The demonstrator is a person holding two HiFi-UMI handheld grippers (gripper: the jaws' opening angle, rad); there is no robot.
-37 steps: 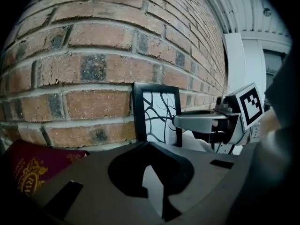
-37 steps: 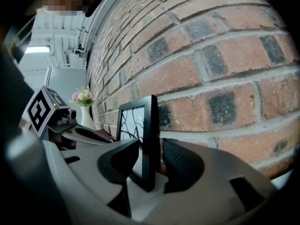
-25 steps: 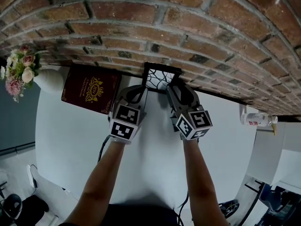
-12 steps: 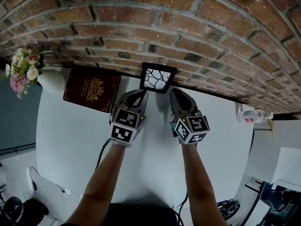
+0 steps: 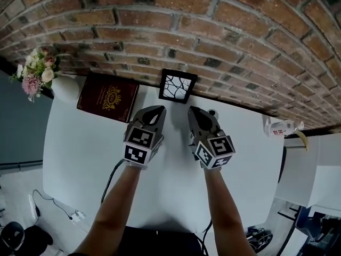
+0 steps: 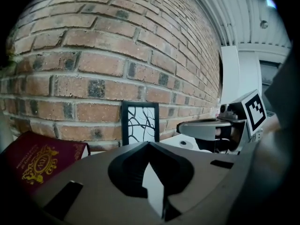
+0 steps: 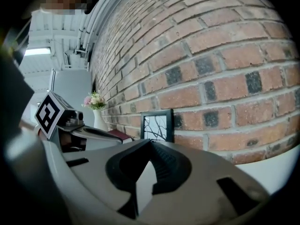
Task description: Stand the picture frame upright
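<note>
Frame (image 5: 178, 86) upright against brick wall (image 5: 224, 36); looked done, nothing left. Left gripper (image 5: 157, 110) pressed together, empty; right gripper (image 5: 193, 111) just closed on nothing, apart from frame.

No word or number can be read with certainty. A gold crest, its monogram too small to be made out, is stamped on the dark red book (image 5: 108, 97). Red print on the white bottle (image 5: 281, 127) is blurred. Black-and-white square code markers are carried by the left gripper (image 5: 159, 109) and right gripper (image 5: 191, 111).
</note>
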